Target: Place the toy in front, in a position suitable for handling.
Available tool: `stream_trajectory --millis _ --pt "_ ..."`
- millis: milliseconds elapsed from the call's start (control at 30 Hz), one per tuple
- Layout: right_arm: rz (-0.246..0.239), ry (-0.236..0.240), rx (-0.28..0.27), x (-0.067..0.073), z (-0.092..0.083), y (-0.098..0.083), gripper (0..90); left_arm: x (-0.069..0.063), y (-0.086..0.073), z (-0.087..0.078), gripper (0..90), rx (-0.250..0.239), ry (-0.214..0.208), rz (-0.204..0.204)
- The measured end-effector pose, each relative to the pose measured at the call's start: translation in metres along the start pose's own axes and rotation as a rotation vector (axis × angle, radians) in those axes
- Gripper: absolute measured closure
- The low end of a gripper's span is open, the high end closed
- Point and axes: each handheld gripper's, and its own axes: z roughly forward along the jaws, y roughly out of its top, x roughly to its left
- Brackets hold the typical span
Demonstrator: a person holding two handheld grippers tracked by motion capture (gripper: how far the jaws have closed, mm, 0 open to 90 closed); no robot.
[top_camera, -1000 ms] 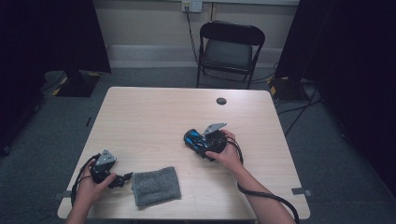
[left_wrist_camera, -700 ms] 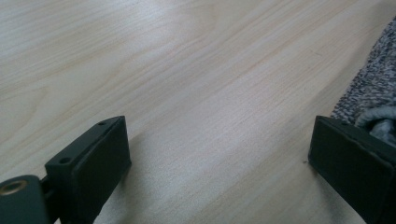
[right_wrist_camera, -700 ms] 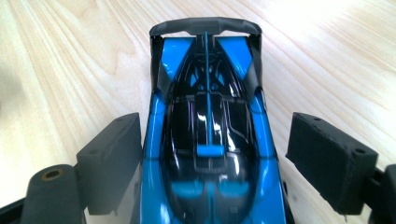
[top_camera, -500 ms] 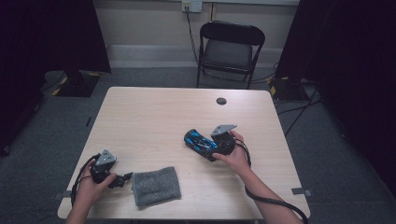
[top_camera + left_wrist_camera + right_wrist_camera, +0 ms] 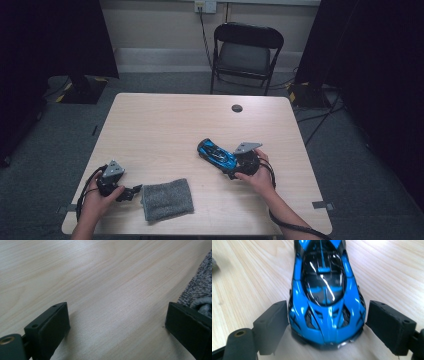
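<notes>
Black jaws of right gripper (image 5: pixel 325 322) spread around one end of blue toy car (image 5: pixel 324 292), left jaw touching its flank, right jaw just clear; car resting right of table (image 5: pixel 165 125) centre. Left gripper (image 5: pixel 117 325) wide open, empty, beside grey cloth (image 5: pixel 167 199) near front edge.

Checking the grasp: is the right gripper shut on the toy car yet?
Open. The right gripper's jaws flank the blue toy car, with a gap on one side.
</notes>
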Motion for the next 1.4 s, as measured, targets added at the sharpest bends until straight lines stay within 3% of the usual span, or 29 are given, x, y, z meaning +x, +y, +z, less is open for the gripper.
stream_trajectory --millis 167,767,867,933,1000,1067,1167,1233,1400 --pt "-0.004 -0.001 0.014 0.001 -0.001 -0.007 21.4 0.000 0.000 0.000 4.9 -0.001 0.001 -0.003" --pt "0.014 -0.015 0.012 0.002 0.000 -0.006 22.6 0.000 -0.001 -0.001 5.6 -0.005 -0.002 -0.025" --pt "0.013 -0.016 0.012 0.002 0.000 -0.006 23.0 0.002 -0.002 -0.003 10.9 -0.019 -0.006 -0.010" --pt "0.013 -0.016 0.012 0.002 0.000 -0.006 23.0 0.005 -0.003 -0.006 19.5 -0.038 -0.011 -0.047" --pt "0.014 -0.016 0.012 0.002 0.000 -0.006 23.0 0.007 -0.002 -0.009 16.8 -0.051 -0.018 -0.090" --pt "0.013 -0.015 0.012 0.002 0.001 -0.006 23.0 0.008 0.000 -0.014 18.5 -0.059 -0.002 -0.075" --pt "0.012 -0.015 0.013 0.002 0.001 -0.006 22.9 0.002 0.010 -0.025 18.6 -0.078 -0.034 -0.080" --pt "0.012 -0.015 0.014 0.002 0.001 -0.006 22.9 -0.004 0.015 -0.029 19.1 -0.072 -0.038 -0.040" --pt "0.011 -0.015 0.014 0.002 0.001 -0.006 22.9 -0.030 0.032 -0.036 21.3 -0.066 -0.101 0.043"
